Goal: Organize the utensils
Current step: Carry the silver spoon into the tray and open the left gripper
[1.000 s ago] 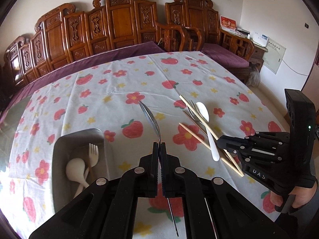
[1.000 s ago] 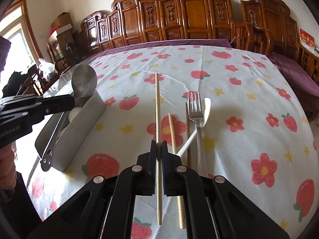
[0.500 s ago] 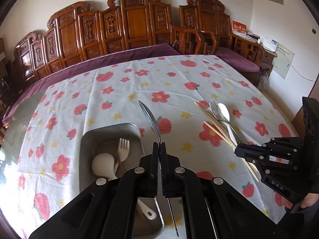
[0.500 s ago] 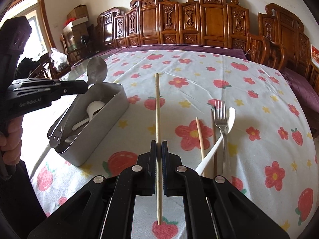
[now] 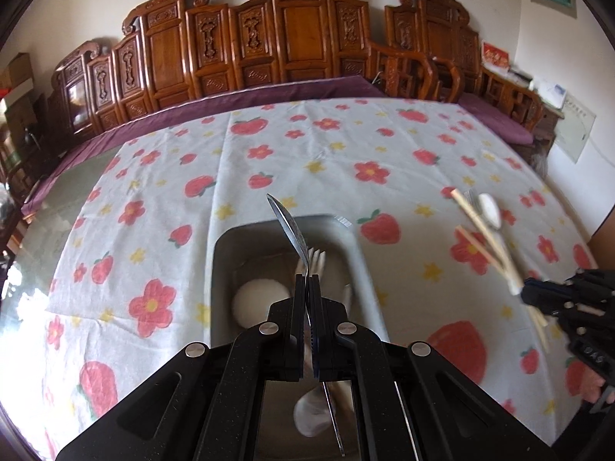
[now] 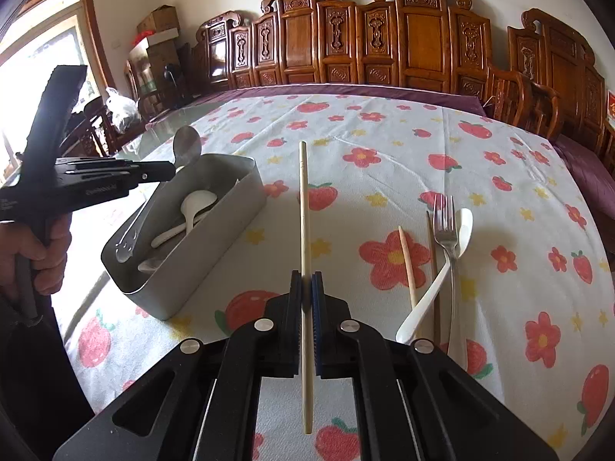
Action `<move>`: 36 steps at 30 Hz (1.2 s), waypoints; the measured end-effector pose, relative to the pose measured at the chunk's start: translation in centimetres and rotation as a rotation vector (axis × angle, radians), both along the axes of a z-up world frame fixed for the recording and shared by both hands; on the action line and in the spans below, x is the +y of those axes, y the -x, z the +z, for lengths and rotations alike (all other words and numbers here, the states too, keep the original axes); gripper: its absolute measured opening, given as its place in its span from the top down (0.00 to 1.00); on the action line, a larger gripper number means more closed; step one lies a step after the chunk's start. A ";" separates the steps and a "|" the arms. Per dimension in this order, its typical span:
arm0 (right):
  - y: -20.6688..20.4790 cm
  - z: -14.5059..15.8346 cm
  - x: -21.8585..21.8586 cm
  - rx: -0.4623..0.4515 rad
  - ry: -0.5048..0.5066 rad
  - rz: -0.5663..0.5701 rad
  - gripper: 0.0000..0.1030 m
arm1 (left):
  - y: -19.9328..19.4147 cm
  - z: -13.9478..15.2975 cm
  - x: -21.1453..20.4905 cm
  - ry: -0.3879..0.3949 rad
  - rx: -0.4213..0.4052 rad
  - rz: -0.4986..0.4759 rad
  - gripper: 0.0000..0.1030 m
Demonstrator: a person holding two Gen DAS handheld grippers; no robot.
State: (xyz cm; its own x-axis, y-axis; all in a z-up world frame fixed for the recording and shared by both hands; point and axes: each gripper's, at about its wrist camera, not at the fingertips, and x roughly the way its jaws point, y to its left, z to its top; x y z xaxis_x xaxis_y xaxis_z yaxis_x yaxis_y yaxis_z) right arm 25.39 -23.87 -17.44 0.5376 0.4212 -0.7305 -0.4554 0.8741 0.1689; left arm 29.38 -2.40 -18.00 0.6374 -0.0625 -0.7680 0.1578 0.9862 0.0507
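Over a strawberry-and-flower print tablecloth (image 6: 384, 130), the left gripper (image 5: 306, 288) is clamped tight on the handle of a shiny metal spoon (image 5: 289, 228), its bowl raised above a rectangular grey metal box (image 6: 238, 188) that holds white plastic spoons (image 6: 192, 207). The right gripper (image 6: 306, 288) is closed on a pale wooden chopstick (image 6: 304, 207) pointing forward along its fingers. To its right, on the cloth, lie a metal fork (image 6: 446, 226), a white plastic spoon (image 6: 442, 276) and two more chopsticks (image 6: 409, 269).

Left gripper (image 5: 306, 288) and right gripper (image 6: 306, 288), jaws clamped.
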 end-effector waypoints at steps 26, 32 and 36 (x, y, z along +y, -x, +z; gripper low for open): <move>-0.9 -2.2 0.1 0.062 0.042 -0.035 0.94 | -0.8 -3.6 1.4 0.002 0.094 0.003 0.98; -1.0 -2.2 -0.6 0.061 0.042 -0.071 0.94 | 0.2 -2.1 1.8 0.006 0.045 0.011 0.72; -0.7 -1.6 -0.9 0.048 0.039 -0.093 0.94 | 1.5 -0.6 2.2 0.006 0.005 0.020 0.56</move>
State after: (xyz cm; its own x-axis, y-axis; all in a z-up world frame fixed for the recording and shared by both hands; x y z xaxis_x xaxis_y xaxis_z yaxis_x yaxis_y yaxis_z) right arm 26.12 -24.79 -19.02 0.5367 0.3423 -0.7712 -0.3643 0.9184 0.1541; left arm 27.90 -0.16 -18.58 0.6350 -0.0543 -0.7706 0.1381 0.9894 0.0441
